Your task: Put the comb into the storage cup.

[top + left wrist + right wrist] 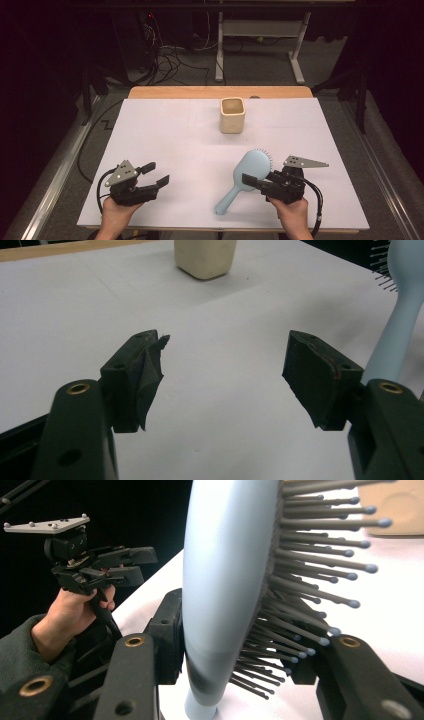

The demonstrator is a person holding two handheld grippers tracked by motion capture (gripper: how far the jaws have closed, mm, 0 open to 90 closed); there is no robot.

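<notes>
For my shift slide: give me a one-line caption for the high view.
Right gripper clamps a light blue hairbrush while the open left gripper waits, cream cup behind.

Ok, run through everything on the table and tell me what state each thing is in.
Light blue hairbrush: clamped on edge at the head, bristles sideways, handle tip on the table.
Beige square cup: upright, looks empty, untouched.
Right gripper: shut on the hairbrush.
Left gripper: open, nothing between its jaws.
</notes>
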